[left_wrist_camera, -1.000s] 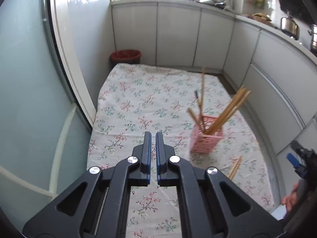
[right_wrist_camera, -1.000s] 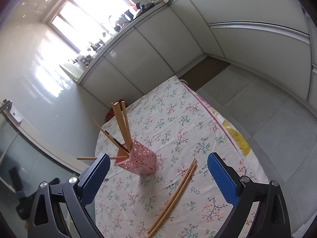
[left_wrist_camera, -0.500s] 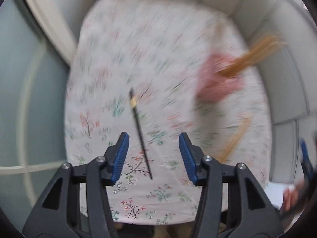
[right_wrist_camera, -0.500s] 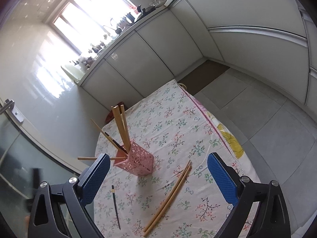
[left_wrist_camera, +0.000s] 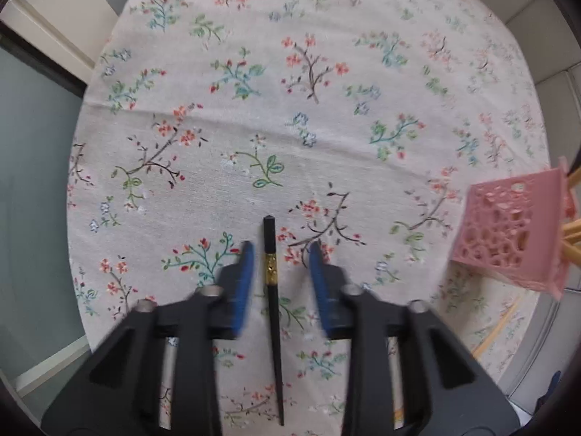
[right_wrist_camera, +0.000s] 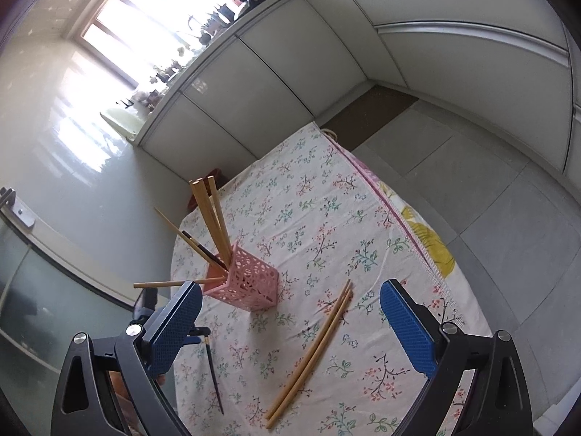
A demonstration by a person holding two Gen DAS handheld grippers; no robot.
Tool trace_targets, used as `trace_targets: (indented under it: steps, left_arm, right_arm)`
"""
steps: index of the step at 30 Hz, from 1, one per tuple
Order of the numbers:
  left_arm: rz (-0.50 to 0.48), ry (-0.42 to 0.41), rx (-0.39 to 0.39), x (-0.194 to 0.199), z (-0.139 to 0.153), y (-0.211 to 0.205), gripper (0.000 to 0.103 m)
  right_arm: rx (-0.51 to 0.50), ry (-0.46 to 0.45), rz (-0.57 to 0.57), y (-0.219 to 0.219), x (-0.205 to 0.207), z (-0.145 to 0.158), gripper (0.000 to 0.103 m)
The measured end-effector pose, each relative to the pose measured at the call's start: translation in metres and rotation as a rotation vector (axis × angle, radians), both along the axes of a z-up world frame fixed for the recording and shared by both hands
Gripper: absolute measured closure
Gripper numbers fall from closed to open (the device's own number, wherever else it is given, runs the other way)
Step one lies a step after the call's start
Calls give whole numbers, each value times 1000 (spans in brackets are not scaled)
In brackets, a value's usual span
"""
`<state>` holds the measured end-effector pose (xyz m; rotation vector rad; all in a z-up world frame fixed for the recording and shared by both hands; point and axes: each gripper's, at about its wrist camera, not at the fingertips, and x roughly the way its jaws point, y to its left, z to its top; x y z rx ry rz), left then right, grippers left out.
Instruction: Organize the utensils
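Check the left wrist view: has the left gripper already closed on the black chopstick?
No, the left gripper is open, and the black chopstick lies flat on the tablecloth between its blue fingers, touching neither.

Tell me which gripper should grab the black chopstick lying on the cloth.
Left. The left gripper is open and already straddles the black chopstick, near its gold band. The right gripper is open over the wooden chopstick pair instead.

pink holder (right_wrist_camera: 247, 283) – 1 | loose wooden chopsticks (right_wrist_camera: 312, 348) – 2 | black chopstick on cloth (left_wrist_camera: 273, 312) – 1
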<state>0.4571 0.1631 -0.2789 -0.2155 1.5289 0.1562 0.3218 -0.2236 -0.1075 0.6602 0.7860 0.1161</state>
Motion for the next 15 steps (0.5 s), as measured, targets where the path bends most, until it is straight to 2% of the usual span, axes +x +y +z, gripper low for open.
trace_targets:
  steps: [2, 6, 10, 15]
  left_arm:
    - [-30, -11, 37, -4, -1, -4, 95]
    - [-15, -72, 21, -22, 5, 0, 96]
    - [-43, -209, -20, -66, 32, 0, 96]
    - [-127, -423, -29, -138, 94, -13, 96]
  right_arm:
    - [-2, 0, -2, 0, 0, 0, 3]
    - [5, 2, -2, -1, 0, 0, 3]
    - [3, 3, -5, -2, -1, 0, 3]
    - [29, 19, -2, -4, -2, -3, 3]
